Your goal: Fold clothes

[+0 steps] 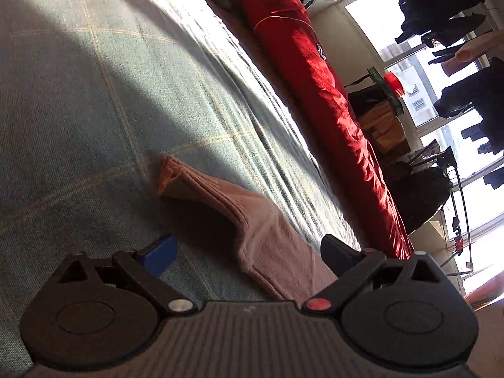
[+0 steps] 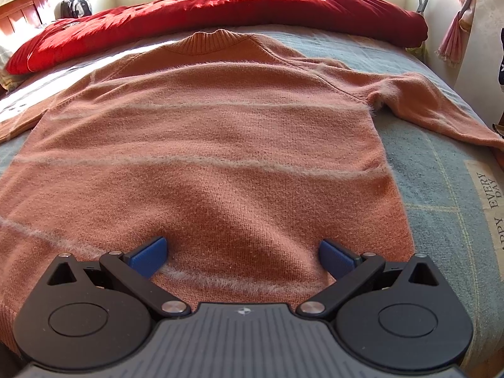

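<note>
The pink sweater (image 2: 201, 145) lies spread flat on the bed's blue-grey checked cover (image 2: 441, 189), collar (image 2: 217, 42) pointing away toward the red quilt (image 2: 220, 9), long axis running from hem to that quilt. One sleeve (image 2: 434, 107) trails out sideways from the body, toward the cover's printed label.

The right gripper (image 2: 242, 255) hangs over the hem end, jaws spread wide, nothing between them, the knit just beneath. The left gripper (image 1: 249, 252) sits off to the sweater's side, jaws likewise apart and empty, with the other sleeve's cuff (image 1: 176, 173) stretching ahead of it, roughly alongside the quilt. That cuff looks nearer the left hand, the hem nearer the right.
</note>
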### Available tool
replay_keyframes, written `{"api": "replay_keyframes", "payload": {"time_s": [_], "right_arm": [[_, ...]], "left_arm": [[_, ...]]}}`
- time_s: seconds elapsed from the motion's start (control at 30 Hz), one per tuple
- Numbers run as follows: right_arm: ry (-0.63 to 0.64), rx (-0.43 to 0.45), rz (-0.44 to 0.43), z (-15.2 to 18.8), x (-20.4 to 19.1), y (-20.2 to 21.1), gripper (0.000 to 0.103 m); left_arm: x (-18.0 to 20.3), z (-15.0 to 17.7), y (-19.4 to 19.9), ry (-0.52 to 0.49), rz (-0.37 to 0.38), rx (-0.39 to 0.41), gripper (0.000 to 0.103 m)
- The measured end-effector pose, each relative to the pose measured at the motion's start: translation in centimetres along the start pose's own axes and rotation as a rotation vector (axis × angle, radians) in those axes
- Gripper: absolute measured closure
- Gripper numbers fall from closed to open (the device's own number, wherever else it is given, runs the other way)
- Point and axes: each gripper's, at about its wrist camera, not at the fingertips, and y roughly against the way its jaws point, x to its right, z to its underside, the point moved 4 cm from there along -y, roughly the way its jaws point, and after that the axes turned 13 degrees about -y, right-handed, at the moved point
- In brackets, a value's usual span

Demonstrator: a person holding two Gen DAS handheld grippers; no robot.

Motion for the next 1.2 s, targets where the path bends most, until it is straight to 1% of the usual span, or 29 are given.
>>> {"api": "replay_keyframes", "payload": {"time_s": [0.33,0.83,0.87,0.93,0.97,1.03,1.07,1.13,1.2], "right_arm": [[-0.001,-0.009,0.019,-0.1,-0.3,0.0,0.0],[0.014,-0.016,0.041,-0.3,-0.8,-0.5,0.0],[0.014,-0.016,0.042,-0.3,-0.8,-0.5,0.0],[0.011,-0.017,0.044,-0.3,-0.8,-0.6,0.0],[0.007,-0.018,0.045,-0.3,-0.8,-0.6,0.0],[0.002,-0.017,0.044,-0.2,-0.7,-0.6,0.0],[0.0,-0.017,0.043,-0.2,-0.7,-0.6,0.0],[-0.004,-0.018,0.04,-0.2,-0.6,-0.5,0.0],[0.0,-0.016,0.036,-0.1,-0.6,-0.5,0.0]], "left_arm": [[1.7,0.3,-5.1,-0.009,0.089,0.009,0.006],[6.3,-1.7,-1.1,-0.478,-0.114,0.172,0.005],[7.7,-0.7,-2.3,-0.539,-0.081,0.118,0.005],[9.6,1.0,-4.3,-0.634,-0.047,0.041,0.005],[10.4,2.0,-5.2,-0.68,-0.047,0.011,0.005],[11.0,4.0,-6.7,-0.731,-0.066,-0.062,0.005],[10.7,4.7,-7.2,-0.744,-0.098,-0.095,0.005],[9.6,5.4,-7.6,-0.773,-0.209,-0.12,0.004],[8.2,5.1,-6.7,-0.765,-0.262,-0.106,0.004]]}}
